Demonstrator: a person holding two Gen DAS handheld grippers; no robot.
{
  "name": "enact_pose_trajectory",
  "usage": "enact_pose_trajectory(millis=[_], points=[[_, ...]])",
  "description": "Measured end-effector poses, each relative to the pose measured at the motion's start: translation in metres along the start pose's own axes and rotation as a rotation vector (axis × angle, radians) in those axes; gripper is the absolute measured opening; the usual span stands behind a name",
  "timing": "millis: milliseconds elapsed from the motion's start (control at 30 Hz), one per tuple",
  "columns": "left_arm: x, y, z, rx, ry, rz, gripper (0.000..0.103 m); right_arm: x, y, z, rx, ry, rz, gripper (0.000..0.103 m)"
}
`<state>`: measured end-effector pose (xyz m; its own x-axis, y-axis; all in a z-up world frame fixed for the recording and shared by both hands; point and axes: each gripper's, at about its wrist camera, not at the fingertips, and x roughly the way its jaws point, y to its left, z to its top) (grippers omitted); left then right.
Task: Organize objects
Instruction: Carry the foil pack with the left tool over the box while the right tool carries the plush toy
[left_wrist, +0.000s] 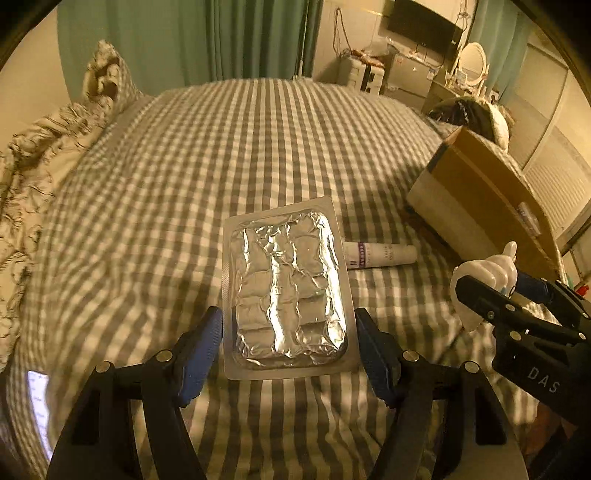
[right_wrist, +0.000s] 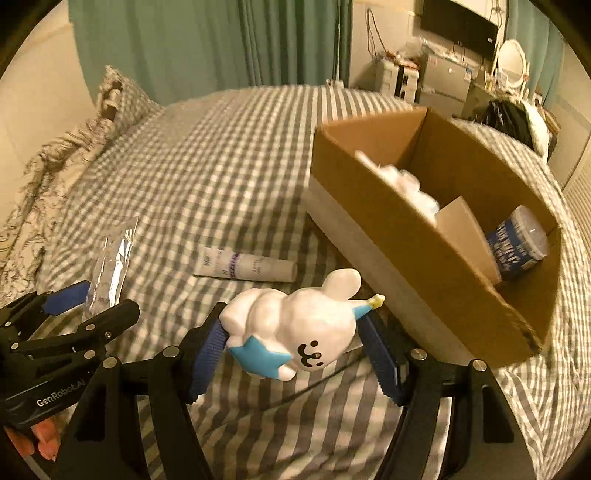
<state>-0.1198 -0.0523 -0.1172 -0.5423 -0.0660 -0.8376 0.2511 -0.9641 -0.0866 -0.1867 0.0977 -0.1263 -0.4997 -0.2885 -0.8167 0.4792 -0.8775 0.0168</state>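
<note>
- Bed cover (left_wrist: 221, 155): grey-and-white gingham check.
- Blister pack (left_wrist: 286, 291): crinkled silver foil, pale grey rim.
- Tube (right_wrist: 245, 266): white, purple band.
- Figurine (right_wrist: 295, 325): glossy white, light-blue star, black smiling face, yellow tip.
- Cardboard box (right_wrist: 413, 258): brown.
- Tub (right_wrist: 517, 245) inside: dark blue, white lettering.
- Curtains (left_wrist: 221, 37): teal green.
- Gripper fingers (left_wrist: 201, 350): black, with blue ribbed pads.

Your left gripper (left_wrist: 288, 350) points steeply downward, its blue pads (left_wrist: 201, 354) clamped on the two long edges of the foil blister pack (left_wrist: 286, 295). Your right gripper (right_wrist: 295, 347) is pitched down likewise, pads pressed against the white figurine (right_wrist: 291, 325) from 9 and 3 o'clock. Fingertips (right_wrist: 44, 441) show at 8 o'clock in the right wrist view.
</note>
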Motion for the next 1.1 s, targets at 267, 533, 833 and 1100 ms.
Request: enact_pose_trajectory(millis=[267, 533, 833, 1100], points=[[-0.06, -0.018, 0.003, 0.018, -0.103, -0.004, 0.072, -0.068, -0.001, -0.009, 0.008, -0.109, 0.018, 0.07], [-0.11, -0.062, 0.028, 0.094, -0.199, -0.008, 0.072, -0.143, -0.024, 0.004, 0.012, -0.254, 0.017, 0.07], [-0.126, -0.142, 0.077, 0.232, -0.287, -0.06, 0.072, -0.19, -0.079, 0.039, 0.042, -0.376, 0.003, 0.07], [-0.087, -0.202, 0.114, 0.315, -0.276, -0.094, 0.072, -0.184, -0.132, 0.074, 0.09, -0.414, -0.026, 0.07]])
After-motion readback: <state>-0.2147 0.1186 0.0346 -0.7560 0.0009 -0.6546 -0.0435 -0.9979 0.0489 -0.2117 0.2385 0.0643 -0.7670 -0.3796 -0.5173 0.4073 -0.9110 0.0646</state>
